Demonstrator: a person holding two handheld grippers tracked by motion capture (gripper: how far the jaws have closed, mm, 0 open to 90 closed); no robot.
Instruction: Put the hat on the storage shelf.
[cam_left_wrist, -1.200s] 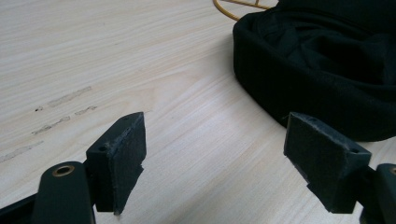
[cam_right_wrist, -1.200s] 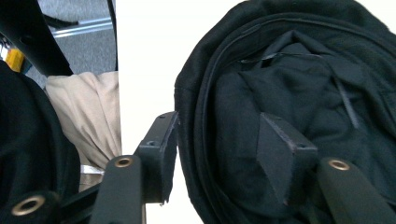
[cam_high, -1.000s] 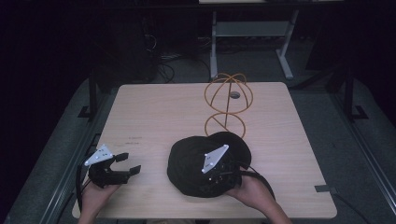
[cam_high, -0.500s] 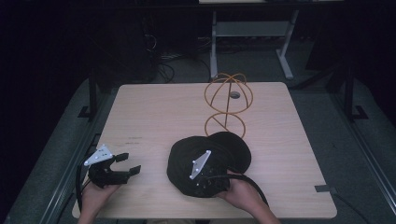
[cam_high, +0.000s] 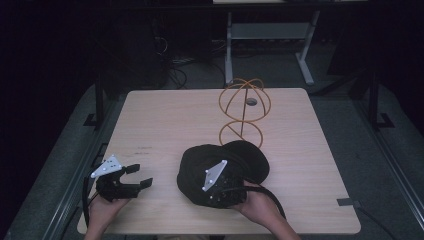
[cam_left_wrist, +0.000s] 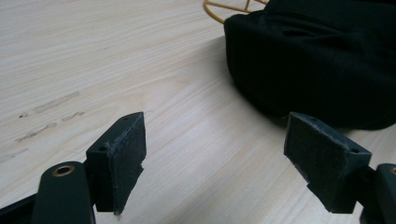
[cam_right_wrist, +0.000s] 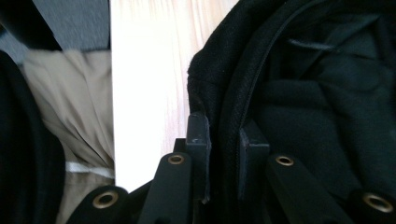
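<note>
At the table's near edge, the black cap lies beside the yellow wire stand. Its rim should be kept pinched deep between the pads before any lift toward the stand is attempted. The right gripper's jaws have just been closing and are clamped on the cap's edge. The left gripper is held wide open, empty, above bare wood.

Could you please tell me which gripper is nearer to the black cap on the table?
Right. The right gripper is closed on the rim of the black cap, its jaws having just been closing. The left gripper sits open on the table, apart from the cap.
</note>
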